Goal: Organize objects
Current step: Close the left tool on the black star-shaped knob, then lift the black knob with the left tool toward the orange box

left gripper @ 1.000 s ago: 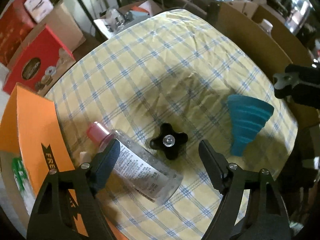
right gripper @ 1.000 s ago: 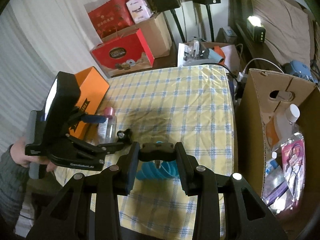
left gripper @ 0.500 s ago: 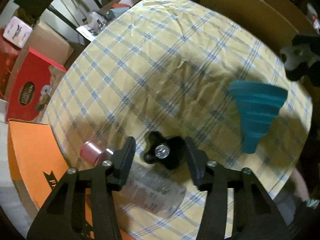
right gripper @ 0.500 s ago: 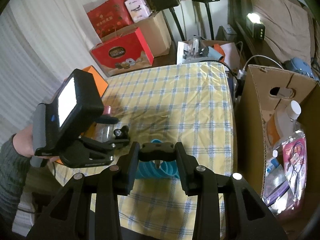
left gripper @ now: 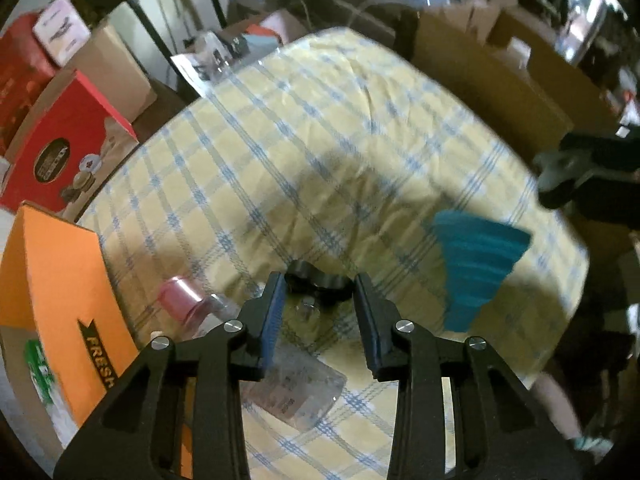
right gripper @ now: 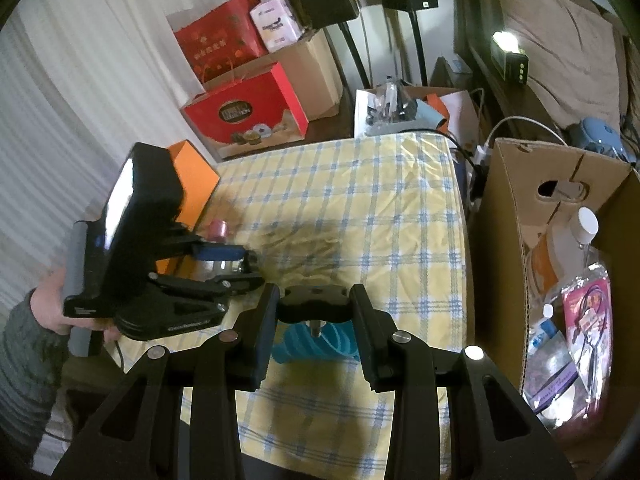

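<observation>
- Black knob (left gripper: pixel 318 280) sits clamped between fingers of left gripper (left gripper: pixel 320 296), lifted just above the yellow checked cloth (left gripper: pixel 304 128), near its 7 o'clock edge.
- 2nd black knob (right gripper: pixel 314 300) pinched by right gripper (right gripper: pixel 314 308), screw stem pointing down.
- Blue funnel (left gripper: pixel 476 264) lies on cloth at 3 o'clock from left gripper; in right view it's directly under the held knob (right gripper: pixel 332 346).
- Clear bottle w/ pink cap (left gripper: pixel 280 364) lies at 7 o'clock, just beside orange box (left gripper: pixel 60 280).
- Cardboard box (right gripper: pixel 556 240) w/ bottles & bags off cloth's right edge.
</observation>
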A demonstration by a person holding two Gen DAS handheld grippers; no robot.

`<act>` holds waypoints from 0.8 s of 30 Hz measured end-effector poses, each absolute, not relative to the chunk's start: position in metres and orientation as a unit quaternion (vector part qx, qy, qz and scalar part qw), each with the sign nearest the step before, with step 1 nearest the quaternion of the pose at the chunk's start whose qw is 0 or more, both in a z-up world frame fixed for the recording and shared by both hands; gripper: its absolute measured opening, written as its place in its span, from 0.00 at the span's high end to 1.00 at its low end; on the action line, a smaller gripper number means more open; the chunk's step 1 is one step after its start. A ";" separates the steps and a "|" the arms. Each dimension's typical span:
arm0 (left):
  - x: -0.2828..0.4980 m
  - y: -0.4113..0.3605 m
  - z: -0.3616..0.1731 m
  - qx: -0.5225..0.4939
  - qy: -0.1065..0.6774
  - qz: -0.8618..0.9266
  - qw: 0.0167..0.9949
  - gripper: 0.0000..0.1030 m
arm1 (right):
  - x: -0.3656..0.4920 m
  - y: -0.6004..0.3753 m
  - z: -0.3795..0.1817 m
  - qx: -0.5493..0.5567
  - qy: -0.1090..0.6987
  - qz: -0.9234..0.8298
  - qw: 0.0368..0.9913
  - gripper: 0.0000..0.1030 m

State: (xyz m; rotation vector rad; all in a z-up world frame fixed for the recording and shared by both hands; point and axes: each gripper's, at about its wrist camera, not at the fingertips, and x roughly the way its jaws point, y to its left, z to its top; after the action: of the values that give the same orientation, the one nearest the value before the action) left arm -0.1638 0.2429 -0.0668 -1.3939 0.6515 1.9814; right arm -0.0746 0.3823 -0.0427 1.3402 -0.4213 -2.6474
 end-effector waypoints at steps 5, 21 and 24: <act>-0.161 0.223 -0.038 -0.513 0.189 0.776 0.313 0.92 | -0.075 0.373 -0.031 0.435 -0.132 -0.888 0.069 0.65; -0.198 0.215 -0.041 -0.525 0.121 0.803 0.256 0.45 | -0.080 0.363 -0.032 0.430 -0.132 -0.891 0.064 0.65; -0.202 0.233 -0.052 -0.525 0.142 0.801 0.250 0.44 | -0.081 0.367 -0.033 0.429 -0.134 -0.891 0.063 0.65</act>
State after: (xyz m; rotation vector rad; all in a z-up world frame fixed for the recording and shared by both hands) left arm -0.2022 0.2332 -0.0522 -1.4294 0.3865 2.1819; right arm -0.0812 0.3667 -0.0328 1.2966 -0.4060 -2.6913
